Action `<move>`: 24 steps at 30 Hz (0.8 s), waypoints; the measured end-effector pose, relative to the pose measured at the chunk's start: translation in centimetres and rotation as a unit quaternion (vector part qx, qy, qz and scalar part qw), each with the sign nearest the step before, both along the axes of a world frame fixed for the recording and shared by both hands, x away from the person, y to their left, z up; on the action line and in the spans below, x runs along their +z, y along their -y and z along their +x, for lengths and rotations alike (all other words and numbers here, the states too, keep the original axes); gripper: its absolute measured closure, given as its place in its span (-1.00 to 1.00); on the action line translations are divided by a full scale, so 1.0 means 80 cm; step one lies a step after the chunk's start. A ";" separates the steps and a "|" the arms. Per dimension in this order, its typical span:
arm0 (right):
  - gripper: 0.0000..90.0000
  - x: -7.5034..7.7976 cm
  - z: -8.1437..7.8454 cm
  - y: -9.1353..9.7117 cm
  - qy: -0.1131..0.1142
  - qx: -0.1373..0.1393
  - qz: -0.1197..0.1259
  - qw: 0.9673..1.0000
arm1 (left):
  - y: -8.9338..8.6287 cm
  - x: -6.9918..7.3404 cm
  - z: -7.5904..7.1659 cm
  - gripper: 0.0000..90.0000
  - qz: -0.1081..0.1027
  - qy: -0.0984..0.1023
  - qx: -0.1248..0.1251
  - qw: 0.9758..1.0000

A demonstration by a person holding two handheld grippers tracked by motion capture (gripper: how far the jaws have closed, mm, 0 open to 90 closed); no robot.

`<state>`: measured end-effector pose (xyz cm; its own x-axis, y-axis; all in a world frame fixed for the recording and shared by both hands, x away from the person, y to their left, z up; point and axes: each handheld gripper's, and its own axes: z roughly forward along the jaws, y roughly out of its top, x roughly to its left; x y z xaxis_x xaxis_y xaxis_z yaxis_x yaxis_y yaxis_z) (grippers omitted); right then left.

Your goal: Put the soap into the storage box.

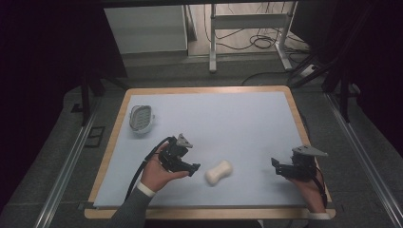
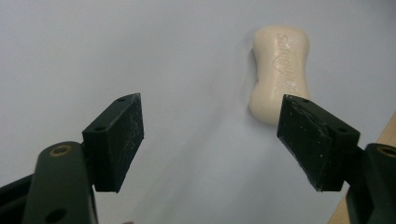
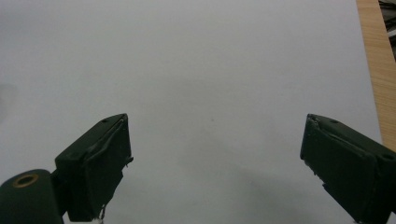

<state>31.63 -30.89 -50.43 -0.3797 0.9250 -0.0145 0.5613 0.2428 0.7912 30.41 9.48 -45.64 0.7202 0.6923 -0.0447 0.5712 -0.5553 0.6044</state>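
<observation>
A: Where did the cream, waisted bar of soap (image 1: 219, 172) lie?

B: Lower centre of the high view, flat on the pale blue tabletop (image 1: 228, 118), between the two hands. In the left gripper view it sat at upper right (image 2: 280, 72), embossed lettering facing up, its near end just beyond the right-hand jaw's tip.

A: Left gripper (image 1: 194, 168)?

B: Held just left of the soap in the high view, jaws pointing toward it. Released: jaws spread wide in its own view (image 2: 210, 133), bare tabletop between them, nothing touched.

A: And the right gripper (image 1: 275, 164)?

B: Lower right of the high view, well apart from the soap, jaws pointing left. Also released: its own view (image 3: 215, 161) showed both jaws wide over bare tabletop, with the wooden edge strip (image 3: 377, 70) running down the right of that frame.

A: Anything else noted?

B: A white oval slatted soap dish (image 1: 142, 118), upper left of the tabletop, well apart from the soap and both grippers.
</observation>
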 end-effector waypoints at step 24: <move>-0.81 0.000 0.000 0.003 0.000 -0.001 0.002 1.000 | 0.046 -0.009 0.009 -0.48 0.014 -0.013 -0.026 0.999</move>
